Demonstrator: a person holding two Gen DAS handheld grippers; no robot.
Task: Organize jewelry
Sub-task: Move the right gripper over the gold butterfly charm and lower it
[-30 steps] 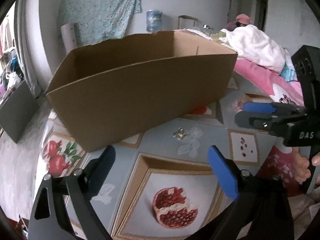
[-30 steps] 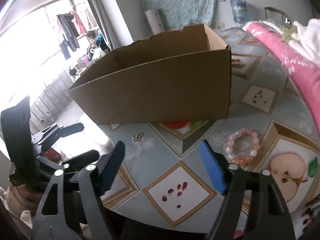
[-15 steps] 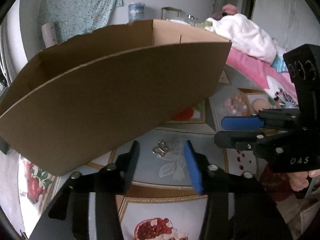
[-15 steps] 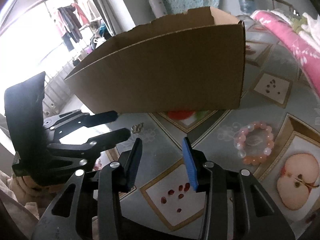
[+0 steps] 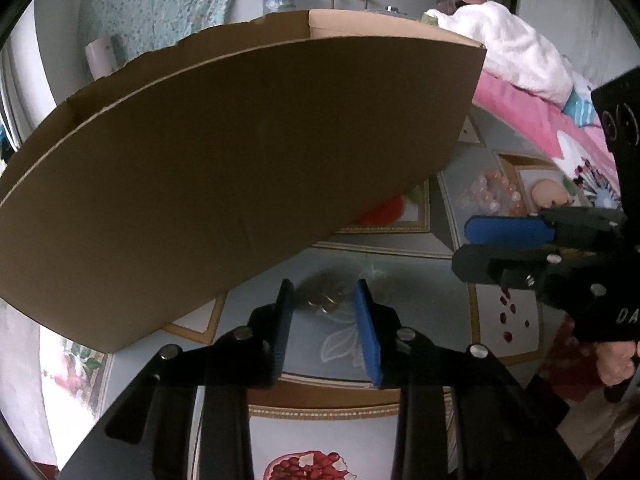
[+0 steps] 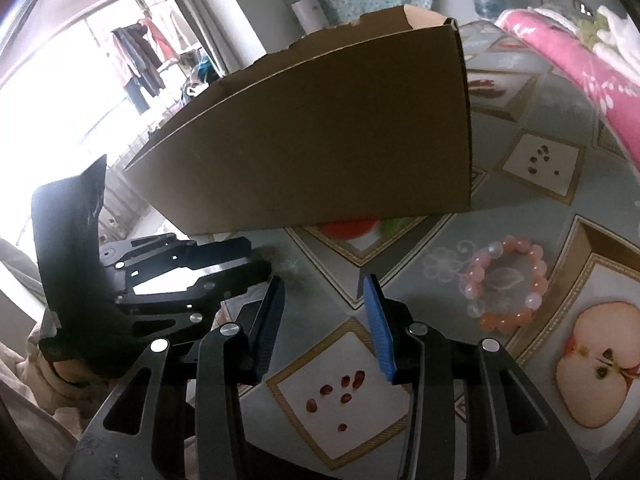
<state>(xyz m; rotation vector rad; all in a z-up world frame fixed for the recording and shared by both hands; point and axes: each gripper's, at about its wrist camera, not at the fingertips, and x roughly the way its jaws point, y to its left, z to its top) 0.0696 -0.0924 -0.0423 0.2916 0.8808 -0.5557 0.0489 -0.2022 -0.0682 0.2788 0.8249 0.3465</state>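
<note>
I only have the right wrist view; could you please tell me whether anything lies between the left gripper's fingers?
Observer: Yes. The left wrist view shows a small gold-coloured metal piece, blurred, lying on the tablecloth between the fingers of the left gripper.
Operator: Thank you. Is it gripped yet?
Observer: Not yet. The jaws have just been closing, but a gap shows on each side of the piece, so neither pad touches it.
Operator: And what is on the cloth nearer the hand?
Observer: A printed cut pomegranate, at the bottom edge of that view.
</note>
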